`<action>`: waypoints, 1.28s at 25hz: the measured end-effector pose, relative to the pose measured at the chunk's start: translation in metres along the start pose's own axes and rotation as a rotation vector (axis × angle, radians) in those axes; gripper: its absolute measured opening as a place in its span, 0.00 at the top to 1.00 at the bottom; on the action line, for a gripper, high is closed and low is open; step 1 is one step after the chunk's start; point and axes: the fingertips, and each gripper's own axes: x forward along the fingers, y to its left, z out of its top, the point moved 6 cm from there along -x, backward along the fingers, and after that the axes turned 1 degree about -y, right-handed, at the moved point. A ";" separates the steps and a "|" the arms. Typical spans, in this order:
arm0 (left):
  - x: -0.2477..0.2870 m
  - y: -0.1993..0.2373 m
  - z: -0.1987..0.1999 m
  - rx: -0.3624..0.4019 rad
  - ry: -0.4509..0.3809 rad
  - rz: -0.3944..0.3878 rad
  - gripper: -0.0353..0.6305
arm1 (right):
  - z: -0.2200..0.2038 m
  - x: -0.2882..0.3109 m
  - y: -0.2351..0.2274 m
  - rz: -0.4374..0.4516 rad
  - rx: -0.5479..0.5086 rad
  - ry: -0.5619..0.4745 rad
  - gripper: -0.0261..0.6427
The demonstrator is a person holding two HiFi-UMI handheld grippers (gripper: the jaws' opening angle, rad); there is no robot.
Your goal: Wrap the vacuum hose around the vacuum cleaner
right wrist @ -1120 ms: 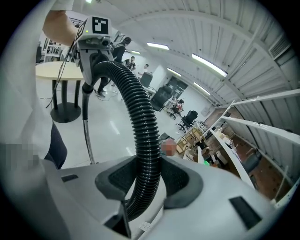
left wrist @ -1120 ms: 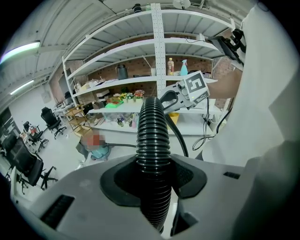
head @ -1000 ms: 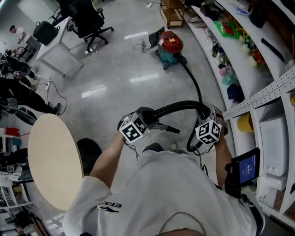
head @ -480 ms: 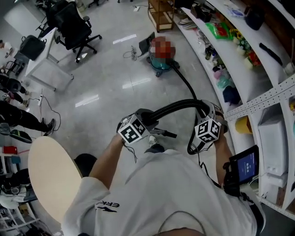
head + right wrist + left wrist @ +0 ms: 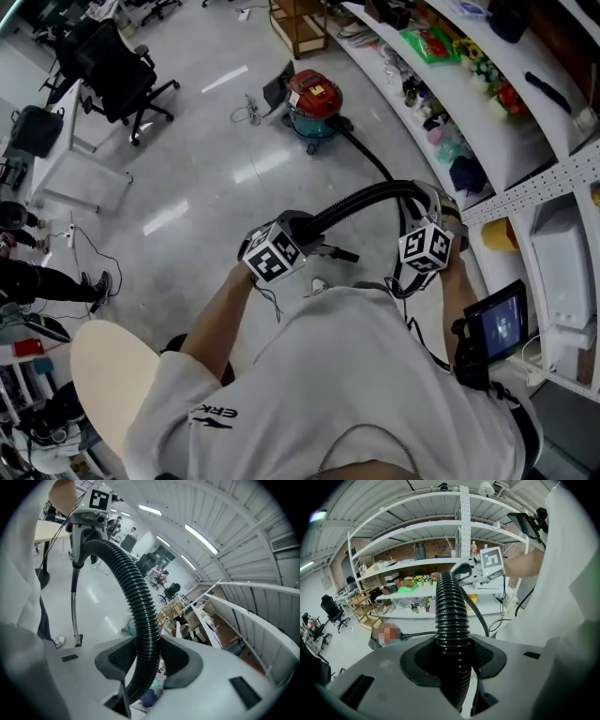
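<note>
The red and teal vacuum cleaner (image 5: 314,97) stands on the floor ahead, beside the shelving. Its black ribbed hose (image 5: 367,159) runs back to me and arcs between both grippers. My left gripper (image 5: 298,228) is shut on the hose (image 5: 452,620), which passes straight between its pads. My right gripper (image 5: 422,210) is shut on the hose (image 5: 140,606) further along, toward the vacuum. In the left gripper view the right gripper (image 5: 480,569) shows at the far end of the arc. In the right gripper view the left gripper (image 5: 91,508) shows likewise, with a thin metal tube (image 5: 74,606) hanging below it.
Curved white shelves (image 5: 487,122) full of small items line the right side. A tablet (image 5: 497,323) is mounted by my right arm. A round wooden table (image 5: 112,394) is at lower left, an office chair (image 5: 117,66) and a wooden cart (image 5: 300,23) further off. Cables (image 5: 248,112) lie near the vacuum.
The view has shifted forward across the floor; the table slid down and the chair toward the top left. Both grippers keep their hold on the hose arc.
</note>
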 end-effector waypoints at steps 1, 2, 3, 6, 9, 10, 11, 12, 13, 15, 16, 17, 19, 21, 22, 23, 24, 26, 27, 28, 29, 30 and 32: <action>0.000 0.008 -0.001 0.008 0.002 -0.002 0.72 | 0.004 0.005 -0.003 -0.011 -0.003 0.006 0.72; 0.001 0.014 -0.001 0.015 0.005 -0.003 0.72 | 0.007 0.009 -0.005 -0.019 -0.005 0.014 0.72; 0.002 0.020 -0.001 0.022 0.007 -0.004 0.72 | 0.009 0.013 -0.008 -0.024 -0.005 0.022 0.72; 0.006 0.039 0.003 0.037 0.003 -0.007 0.72 | 0.012 0.026 -0.019 -0.041 -0.002 0.038 0.72; 0.010 0.064 0.010 0.043 -0.004 -0.006 0.72 | 0.017 0.042 -0.033 -0.065 -0.003 0.041 0.72; 0.011 0.073 0.013 0.043 -0.009 -0.006 0.72 | 0.019 0.048 -0.039 -0.072 -0.003 0.041 0.72; 0.013 0.082 0.017 0.043 -0.014 -0.008 0.72 | 0.019 0.055 -0.046 -0.076 -0.002 0.041 0.72; 0.016 0.091 0.022 0.044 -0.015 -0.008 0.72 | 0.020 0.063 -0.053 -0.080 -0.001 0.040 0.72; 0.019 0.100 0.026 0.046 -0.013 -0.008 0.72 | 0.019 0.071 -0.059 -0.083 0.001 0.039 0.72; 0.026 0.115 0.033 0.042 -0.012 -0.004 0.72 | 0.017 0.086 -0.071 -0.084 0.007 0.036 0.72; 0.029 0.121 0.037 0.038 -0.012 -0.002 0.72 | 0.015 0.093 -0.076 -0.085 0.010 0.035 0.72; 0.032 0.128 0.041 0.036 -0.012 -0.001 0.72 | 0.014 0.099 -0.082 -0.086 0.013 0.033 0.72; 0.037 0.142 0.052 0.034 -0.014 -0.001 0.72 | 0.012 0.112 -0.097 -0.088 0.016 0.032 0.72; 0.043 0.155 0.063 0.027 -0.016 -0.001 0.72 | 0.009 0.125 -0.110 -0.088 0.019 0.030 0.72; 0.048 0.162 0.068 0.022 -0.015 -0.002 0.72 | 0.005 0.133 -0.117 -0.086 0.022 0.028 0.72; 0.055 0.170 0.075 0.018 -0.015 -0.002 0.72 | 0.000 0.142 -0.125 -0.084 0.025 0.026 0.72; 0.063 0.180 0.081 0.013 -0.014 -0.001 0.72 | -0.005 0.153 -0.134 -0.082 0.028 0.022 0.72; 0.077 0.198 0.095 0.006 -0.012 -0.001 0.72 | -0.013 0.173 -0.151 -0.078 0.029 0.013 0.72; 0.079 0.203 0.099 0.003 -0.012 -0.001 0.72 | -0.015 0.179 -0.158 -0.075 0.026 0.009 0.72; 0.078 0.206 0.103 0.001 -0.013 -0.002 0.72 | -0.014 0.182 -0.163 -0.073 0.020 0.005 0.72; 0.077 0.209 0.106 -0.003 -0.013 -0.001 0.72 | -0.013 0.184 -0.167 -0.072 0.014 0.000 0.72; 0.077 0.212 0.108 -0.007 -0.014 0.000 0.72 | -0.012 0.187 -0.172 -0.072 0.007 -0.004 0.72; 0.079 0.221 0.114 -0.017 -0.018 0.003 0.72 | -0.013 0.195 -0.181 -0.071 0.001 -0.009 0.72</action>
